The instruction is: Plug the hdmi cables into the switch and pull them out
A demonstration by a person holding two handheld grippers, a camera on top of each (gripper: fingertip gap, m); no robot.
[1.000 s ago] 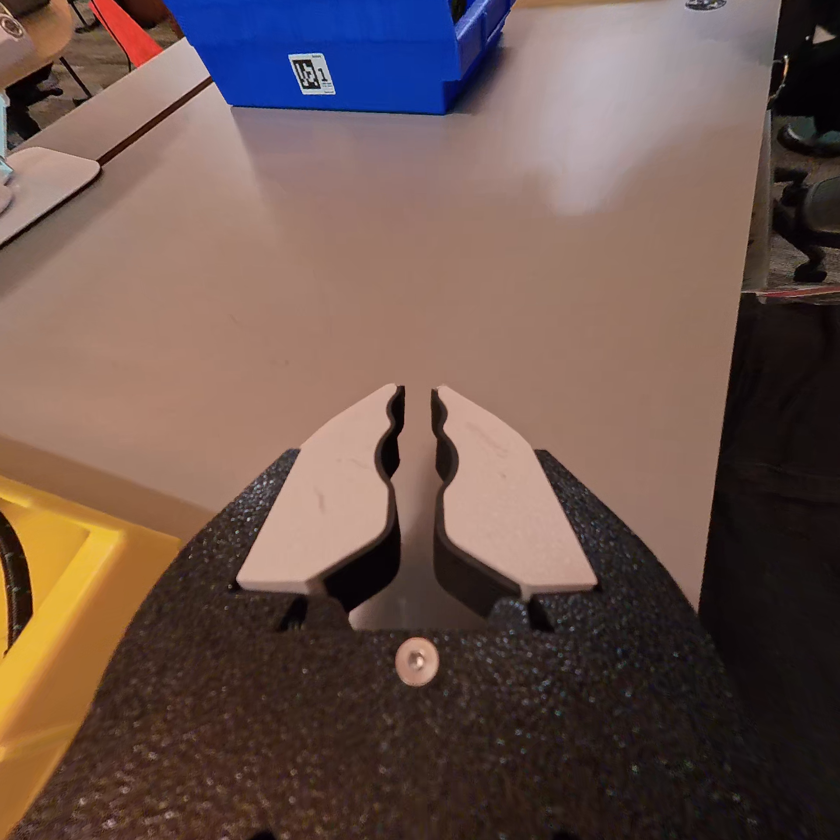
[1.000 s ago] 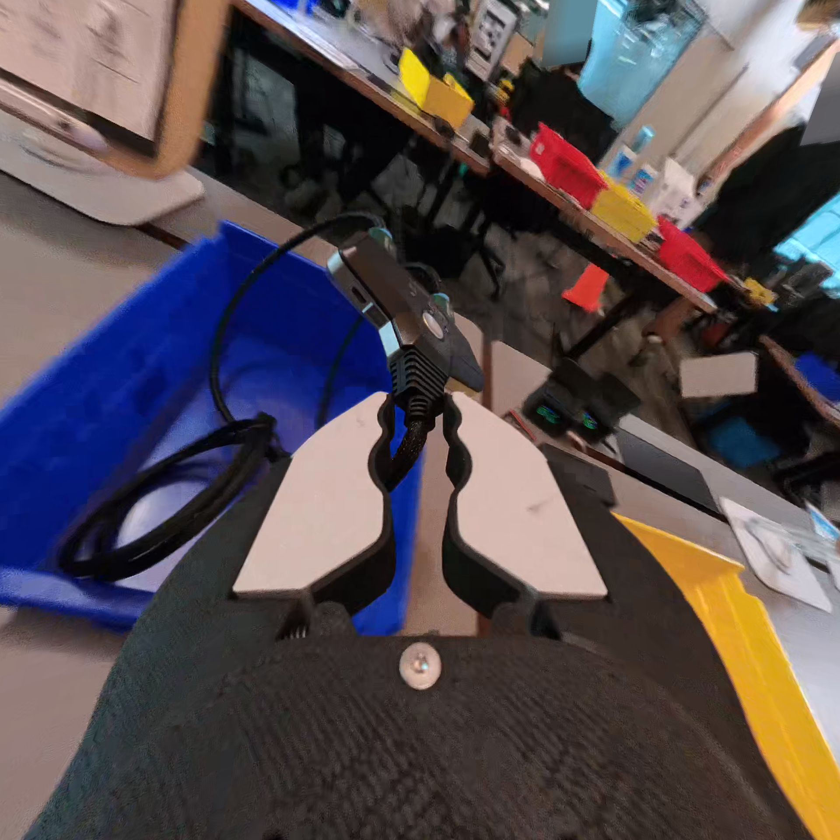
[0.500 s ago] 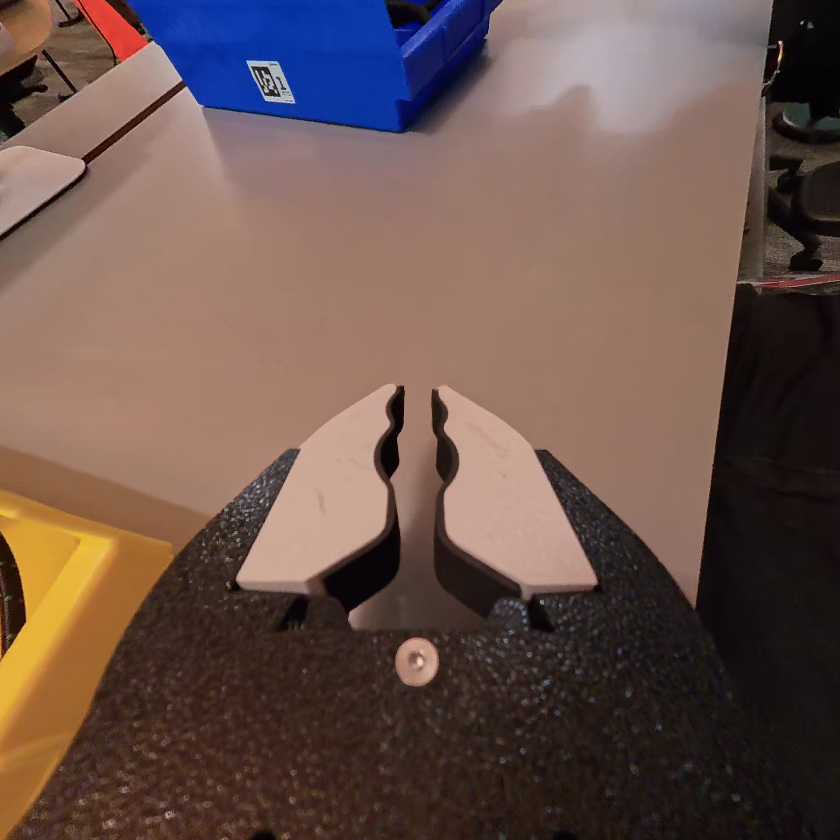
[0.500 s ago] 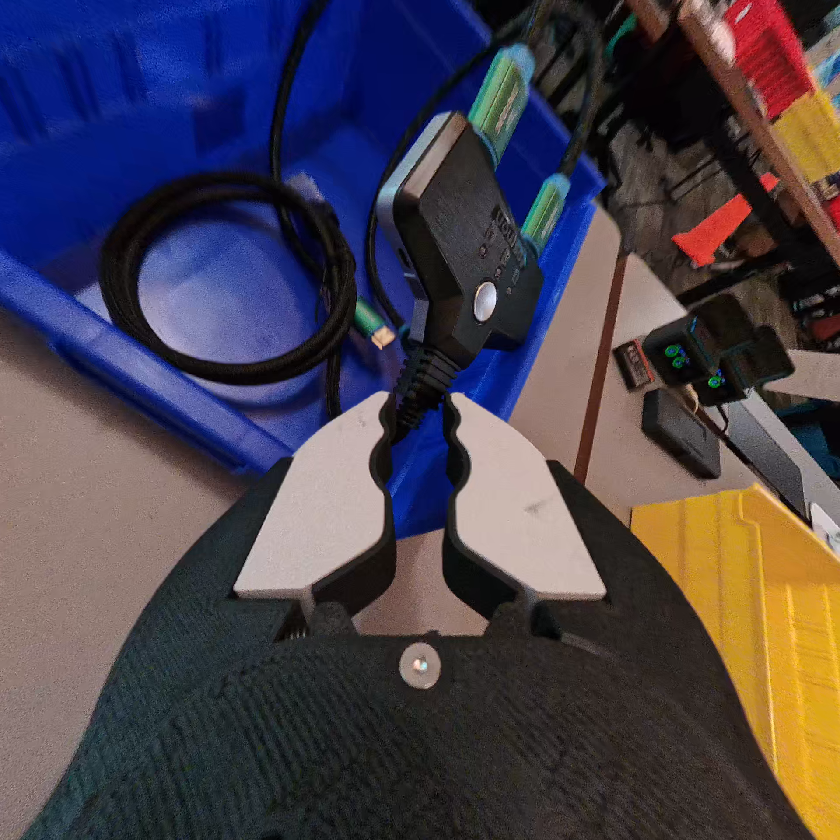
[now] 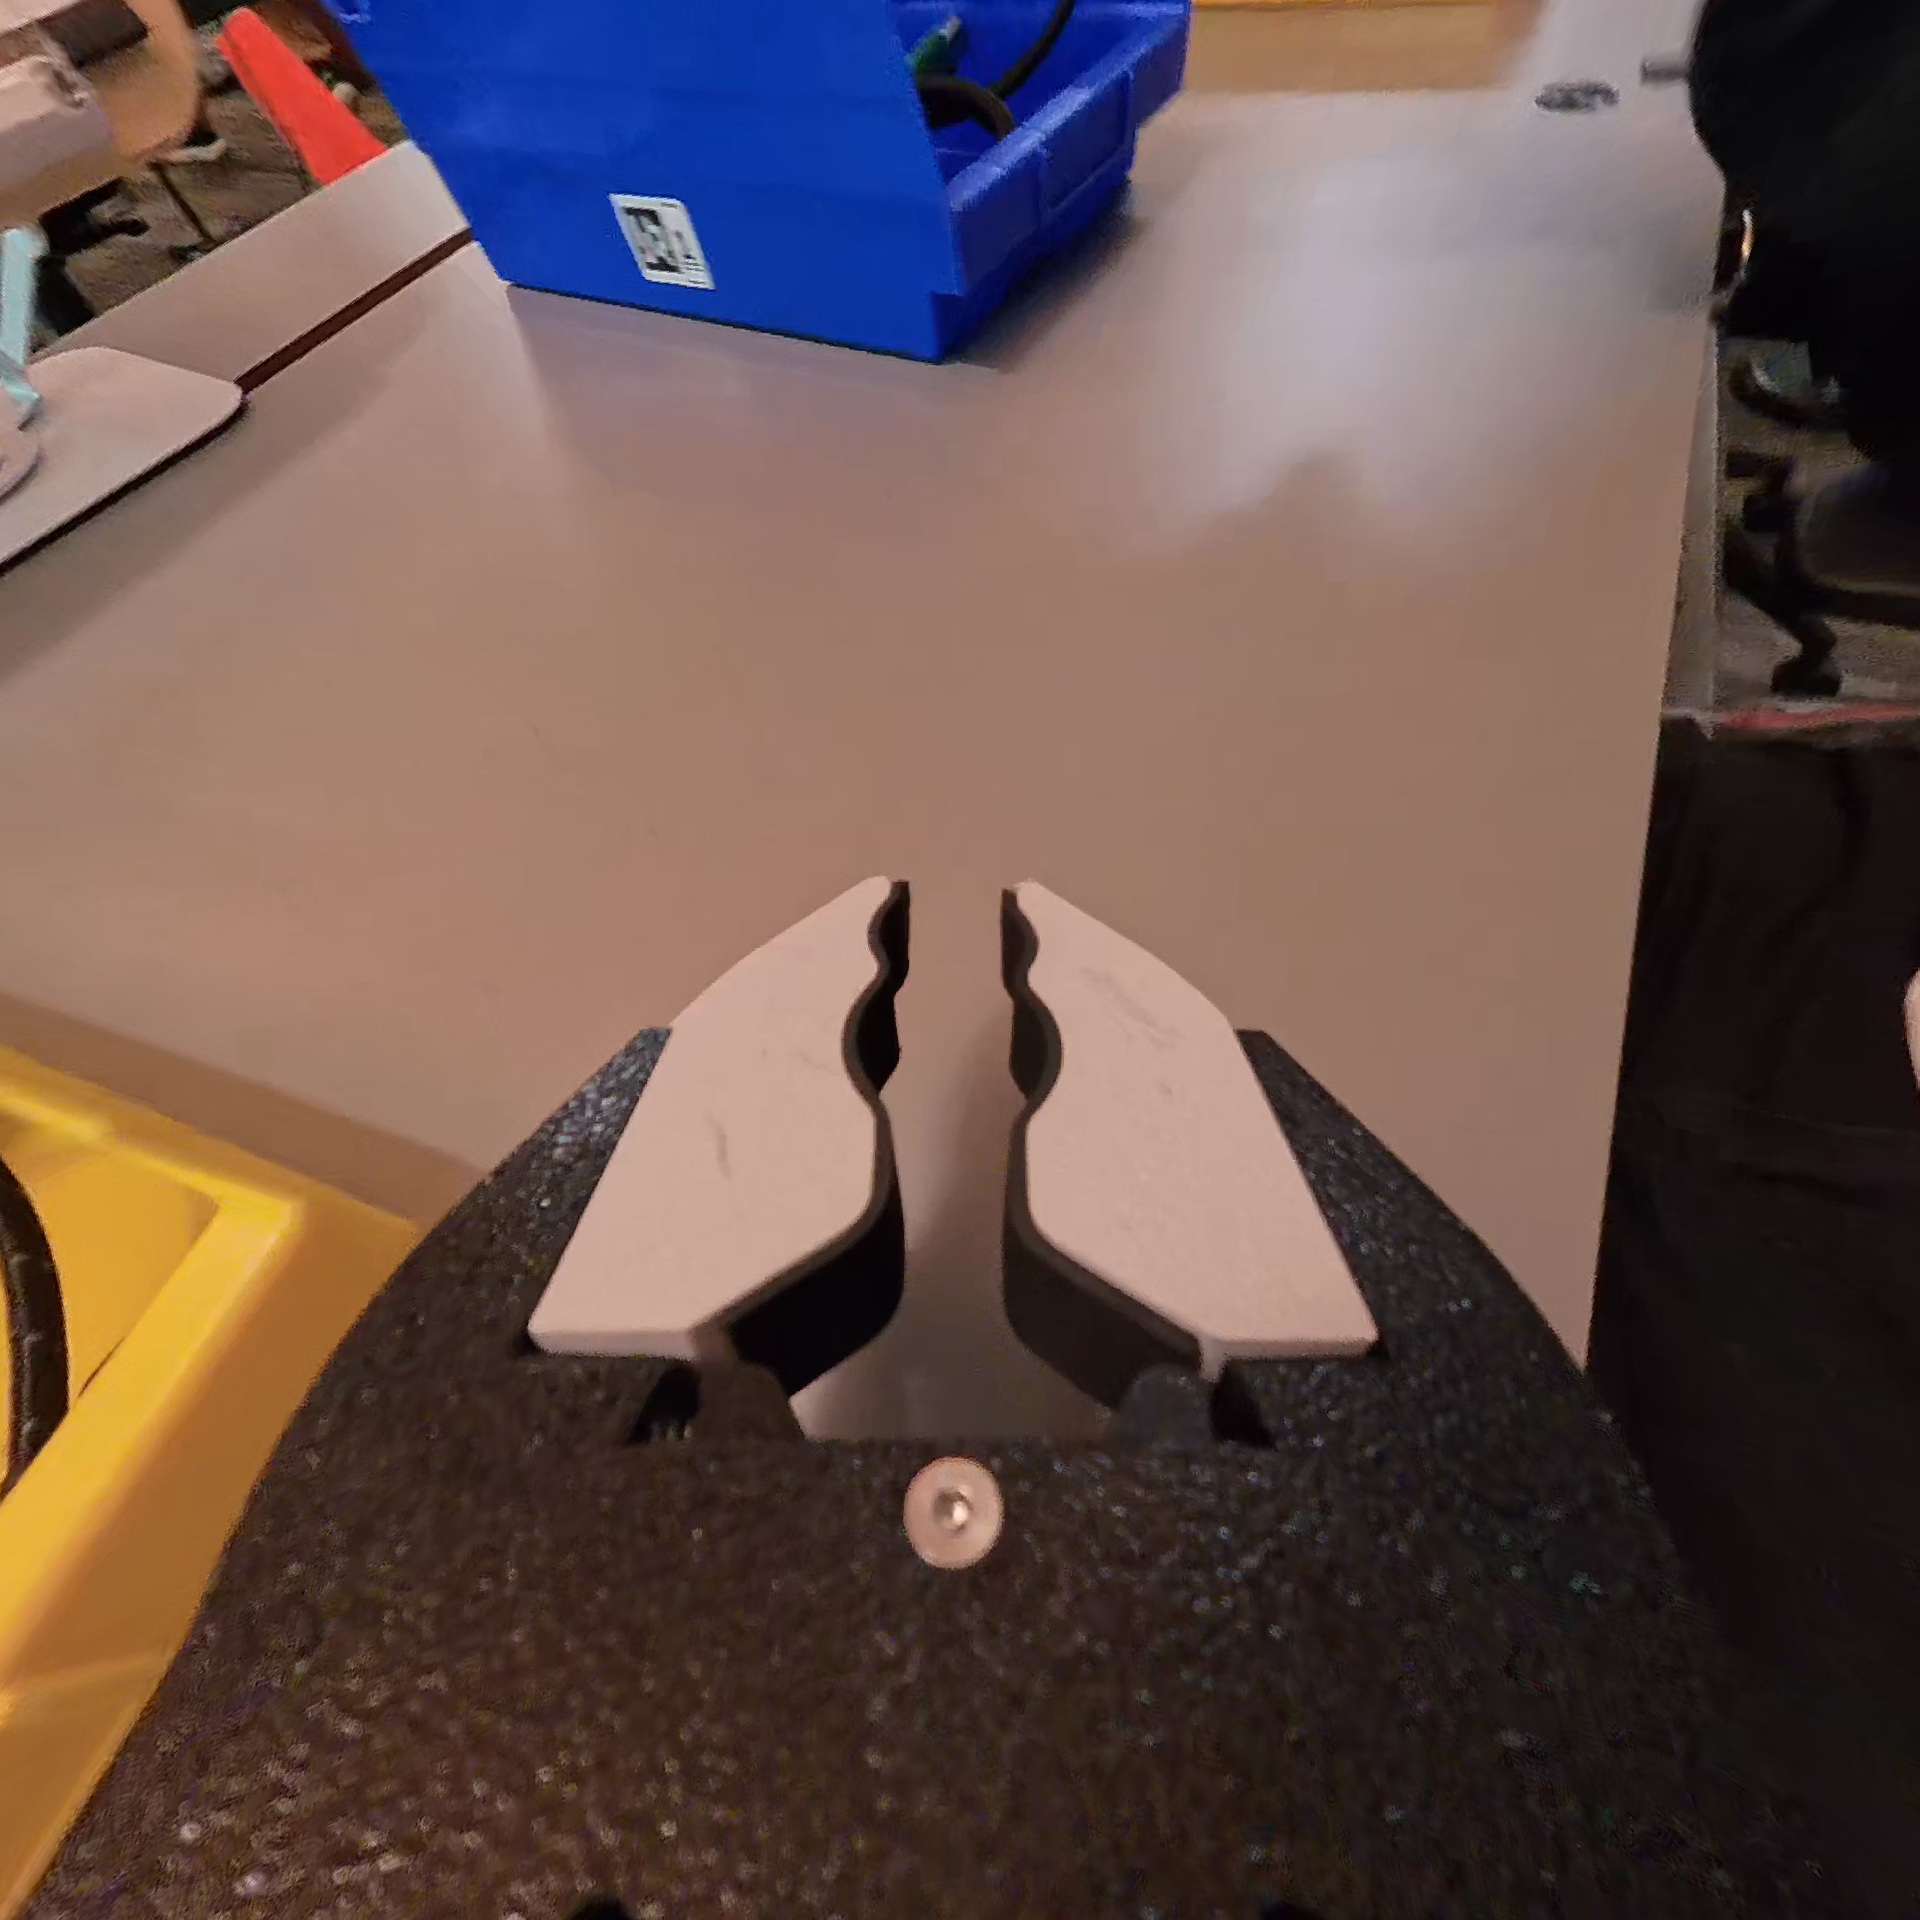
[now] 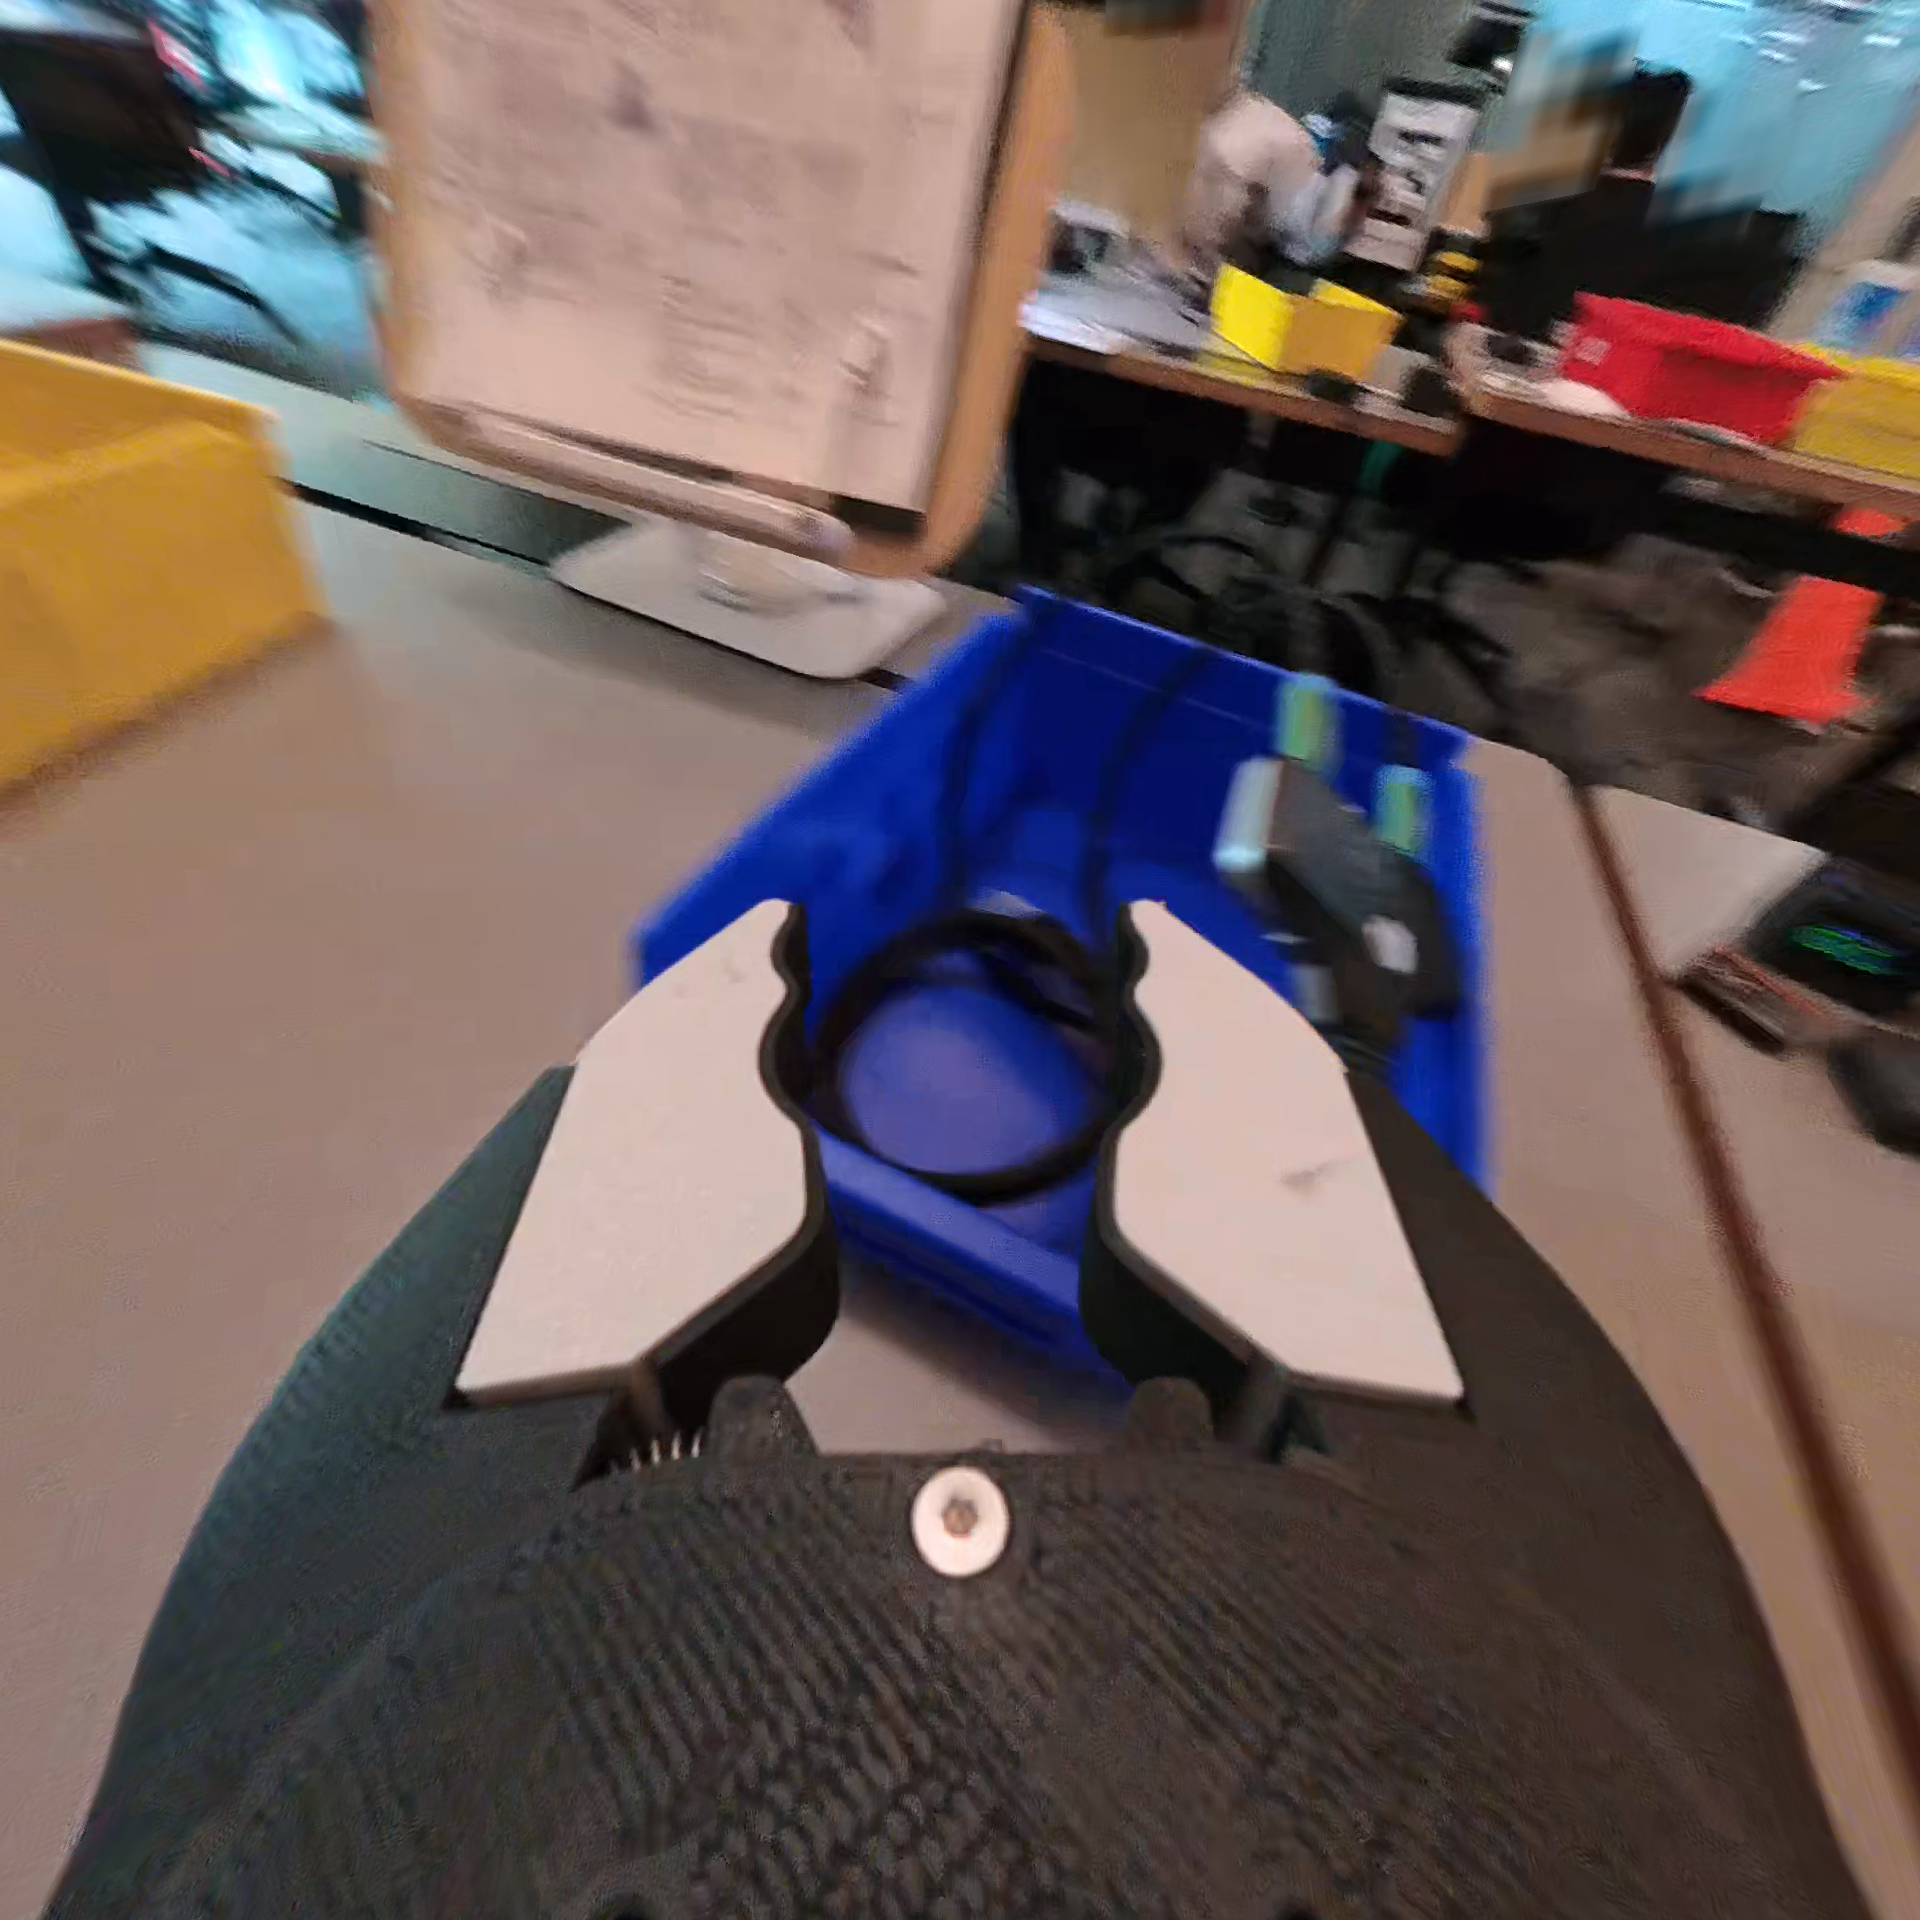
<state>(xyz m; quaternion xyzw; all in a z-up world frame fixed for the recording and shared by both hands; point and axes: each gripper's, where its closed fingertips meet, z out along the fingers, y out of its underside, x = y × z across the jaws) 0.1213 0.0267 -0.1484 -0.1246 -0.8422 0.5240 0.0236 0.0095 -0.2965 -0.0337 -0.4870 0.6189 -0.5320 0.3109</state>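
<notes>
The black HDMI switch (image 6: 1340, 883) rests at the right side of the blue bin (image 6: 894, 810), with two green-ended plugs (image 6: 1304, 717) at its far end; the view is blurred. A coiled black cable (image 6: 966, 1179) lies on the bin floor. My right gripper (image 6: 961, 925) is open and empty, in front of and above the bin. My left gripper (image 5: 953, 894) is empty and nearly shut, with a narrow gap, above the bare grey table (image 5: 935, 623). The blue bin (image 5: 727, 135) also shows far ahead in the left wrist view, with a cable (image 5: 997, 99) in it.
A yellow bin (image 5: 156, 1351) holding a black cable (image 5: 31, 1320) is at my left gripper's near left. A monitor base (image 5: 94, 436) sits at the left. In the right wrist view a yellow bin (image 6: 125, 561) stands at the left and a board on a stand (image 6: 707, 260) behind.
My right gripper has let go of the switch's cable, opened, and drawn back; the switch now lies in the blue bin. My left gripper's gap has widened slightly.
</notes>
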